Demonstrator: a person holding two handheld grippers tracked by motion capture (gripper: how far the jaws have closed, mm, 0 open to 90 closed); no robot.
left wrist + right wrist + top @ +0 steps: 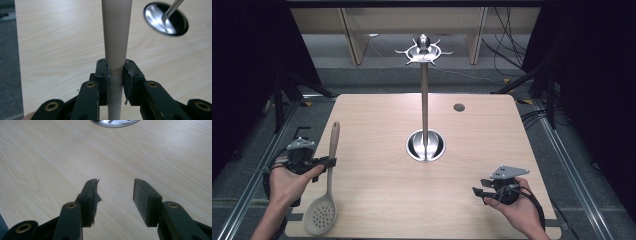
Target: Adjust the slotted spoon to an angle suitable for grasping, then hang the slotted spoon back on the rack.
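A beige slotted spoon (pixel 329 177) with a long handle hangs at the table's left edge, its perforated bowl (pixel 320 217) near the front. My left gripper (pixel 328 162) is shut on the handle (pixel 115 45), which runs upright between both pads in the left gripper view. A tall metal rack (pixel 424 95) with hooks at its top (pixel 424 50) stands on a round steel base (pixel 425 145) at the table's middle; that base (pixel 165 19) lies to the upper right of the left gripper. My right gripper (pixel 478 191) rests open near the front right, nothing between its fingers (pixel 140 195).
The light wooden table (pixel 472 145) has a small round hole (pixel 459 107) at the back right. Dark floor, cables and stand legs surround the table. The steel base's rim (pixel 112 123) lies ahead of the right gripper.
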